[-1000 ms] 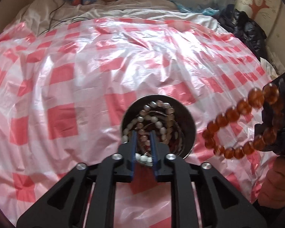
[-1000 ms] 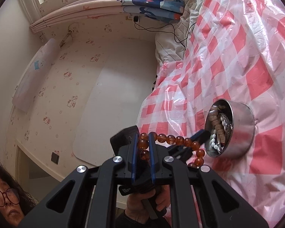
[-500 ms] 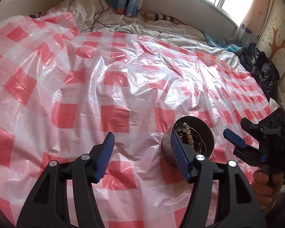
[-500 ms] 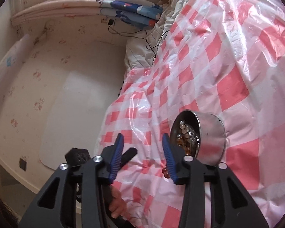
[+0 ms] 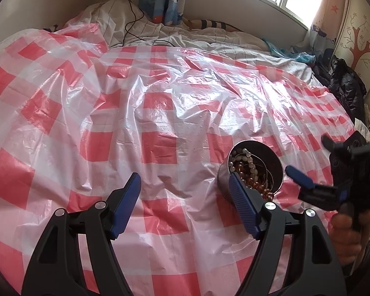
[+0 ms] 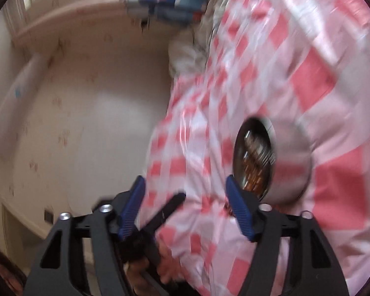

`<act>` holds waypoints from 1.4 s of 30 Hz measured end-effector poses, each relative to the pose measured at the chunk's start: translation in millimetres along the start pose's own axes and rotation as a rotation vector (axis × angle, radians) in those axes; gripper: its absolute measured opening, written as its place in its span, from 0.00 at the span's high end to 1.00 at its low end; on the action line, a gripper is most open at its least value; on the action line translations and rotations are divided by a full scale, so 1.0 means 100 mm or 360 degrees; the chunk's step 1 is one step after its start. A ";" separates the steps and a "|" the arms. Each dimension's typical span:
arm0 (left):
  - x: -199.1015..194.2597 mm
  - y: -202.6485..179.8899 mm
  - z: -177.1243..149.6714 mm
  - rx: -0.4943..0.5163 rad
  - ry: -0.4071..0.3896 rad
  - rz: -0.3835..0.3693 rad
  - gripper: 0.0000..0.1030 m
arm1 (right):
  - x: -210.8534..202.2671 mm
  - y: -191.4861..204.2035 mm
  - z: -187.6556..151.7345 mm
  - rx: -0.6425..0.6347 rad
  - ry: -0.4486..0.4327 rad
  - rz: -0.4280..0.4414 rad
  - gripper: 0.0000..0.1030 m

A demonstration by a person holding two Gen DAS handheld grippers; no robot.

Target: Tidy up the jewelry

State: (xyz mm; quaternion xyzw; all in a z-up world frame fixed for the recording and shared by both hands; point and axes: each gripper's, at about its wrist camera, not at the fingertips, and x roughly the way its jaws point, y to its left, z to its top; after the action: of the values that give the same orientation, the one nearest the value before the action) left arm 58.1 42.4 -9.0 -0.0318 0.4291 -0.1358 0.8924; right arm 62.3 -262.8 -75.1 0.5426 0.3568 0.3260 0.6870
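A round metal bowl (image 5: 273,162) stands on the red-and-white checked plastic sheet (image 5: 160,113). In it lie a pale bead string (image 5: 244,159) and an amber bead bracelet (image 5: 257,185), whose end hangs over the near rim. My left gripper (image 5: 183,176) hovers left of the bowl, its jaws opening with only the sheet between them. In that view my right gripper (image 5: 312,159) is right of the bowl, a hand under it. The blurred right wrist view shows my right gripper (image 6: 185,180) with jaws opening and nothing held, the bowl (image 6: 291,172) just beyond its right finger.
The sheet covers a bed with white bedding (image 5: 209,37) and a black cable (image 5: 133,24) at the far end. A dark jacket (image 5: 345,86) lies at the right edge. In the right wrist view, my left gripper's black finger (image 6: 166,211) sits low between the jaws.
Both grippers have let go: the pale string and the amber bracelet now lie in the bowl. Both jaws have spread wide. The left gripper has drawn back to the bowl's left.
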 end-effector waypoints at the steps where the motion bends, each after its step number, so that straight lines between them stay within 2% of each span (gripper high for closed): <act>1: 0.00 -0.01 -0.01 0.0007 0.0003 0.0002 0.32 | 0.04 0.00 -0.01 -0.0002 0.0048 -0.0016 0.33; 4: -0.02 -0.03 -0.02 0.0019 -0.0006 0.0011 0.29 | 0.39 0.12 -0.18 -0.0102 0.0388 0.0017 0.33; 6: -0.03 -0.04 -0.02 0.0022 -0.0015 0.0031 0.27 | 0.57 0.20 -0.36 -0.0170 0.0495 -0.0011 0.32; 8: -0.03 -0.02 -0.02 0.0012 -0.0016 0.0046 0.26 | 0.61 0.14 -0.37 -0.0116 0.0415 -0.0041 0.26; 11: -0.01 -0.03 -0.03 0.0023 -0.0004 0.0041 0.26 | 0.42 0.02 -0.25 -0.0006 0.0180 -0.0065 0.26; 13: 0.00 -0.04 -0.03 0.0032 0.0004 0.0040 0.26 | 0.30 0.02 -0.19 -0.0007 0.0060 -0.0106 0.25; 18: 0.04 -0.14 -0.05 0.0113 0.0026 0.0019 0.25 | 0.18 0.03 -0.16 -0.0062 0.0044 -0.0192 0.23; 21: 0.02 -0.28 -0.10 0.0210 -0.0013 0.0073 0.24 | -0.06 0.15 -0.16 -0.0212 -0.0008 -0.0387 0.20; 24: 0.00 -0.38 -0.15 0.0203 -0.0062 0.0110 0.18 | -0.15 0.37 -0.27 -0.0551 -0.0116 -0.0865 0.14; 25: 0.01 -0.42 -0.17 0.0205 -0.0069 0.0129 0.16 | -0.15 0.45 -0.33 -0.0719 -0.0143 -0.1078 0.14; 27: 0.03 -0.52 -0.19 0.0229 -0.0070 0.0181 0.13 | -0.14 0.49 -0.44 -0.0914 -0.0137 -0.1336 0.13; 28: 0.04 -0.57 -0.21 0.0254 -0.0069 0.0211 0.11 | -0.14 0.49 -0.48 -0.0974 -0.0125 -0.1402 0.13; 30: 0.04 -0.69 -0.23 0.0323 -0.0083 0.0255 0.09 | -0.15 0.48 -0.54 -0.1016 -0.0105 -0.1494 0.12; 32: -0.01 -0.80 -0.25 0.0376 -0.0150 0.0296 0.07 | -0.21 0.49 -0.58 -0.1039 -0.0108 -0.1556 0.12; 35: -0.10 -0.94 -0.28 0.0442 -0.0235 0.0379 0.07 | -0.28 0.58 -0.64 -0.1090 -0.0150 -0.1596 0.12; 37: -0.12 -1.01 -0.30 0.0474 -0.0232 0.0433 0.07 | -0.32 0.67 -0.71 -0.1130 -0.0170 -0.1597 0.10; 42: -0.22 -1.05 -0.36 0.0450 -0.0209 0.0384 0.07 | -0.43 0.81 -0.92 -0.1129 -0.0252 -0.1609 0.08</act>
State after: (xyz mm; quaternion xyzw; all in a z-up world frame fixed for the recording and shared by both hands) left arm -5.7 -50.5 2.7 0.1367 0.3472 -0.0844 0.9239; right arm -42.7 -235.1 -4.4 0.0678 0.3874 0.0178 0.9192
